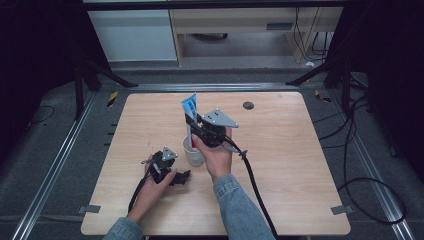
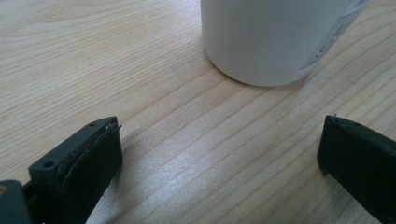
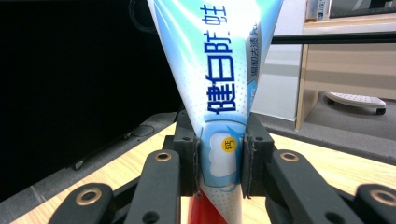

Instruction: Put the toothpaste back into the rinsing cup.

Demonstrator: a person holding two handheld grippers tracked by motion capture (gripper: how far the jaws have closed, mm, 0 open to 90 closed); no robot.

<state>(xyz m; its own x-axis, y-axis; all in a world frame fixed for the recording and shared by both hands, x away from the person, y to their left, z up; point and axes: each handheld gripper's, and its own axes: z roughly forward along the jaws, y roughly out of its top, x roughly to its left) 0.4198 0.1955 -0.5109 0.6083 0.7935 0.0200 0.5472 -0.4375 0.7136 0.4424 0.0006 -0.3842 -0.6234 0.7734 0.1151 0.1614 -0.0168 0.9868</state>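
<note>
**Toothpaste tube going into the cup**

Toothpaste is what you are carrying: the right gripper is pinching the toothpaste tube across its lower body, both pads pressed flat against the sides in the right gripper view, with the flat crimped end fanning upward and the red end pointing down. You are holding it upright like that, I judge, so the narrow end can drop straight into the white cup, which is standing near the middle of the desk, a little toward your edge. In the high view the tube is sitting directly over the cup's mouth; whether its tip is already inside the rim I cannot tell.

Your right hand is wrapping the gripper from behind, forearm coming in from the near edge, wrist bent so the jaws are pointing away from you and upward.

Your left hand is resting low on the desk just left of the cup. The left gripper is standing spread wide, nothing between its jaws, aimed at the cup's base and close to it without touching. It looks placed to steady the cup should the tube tip it.
</note>
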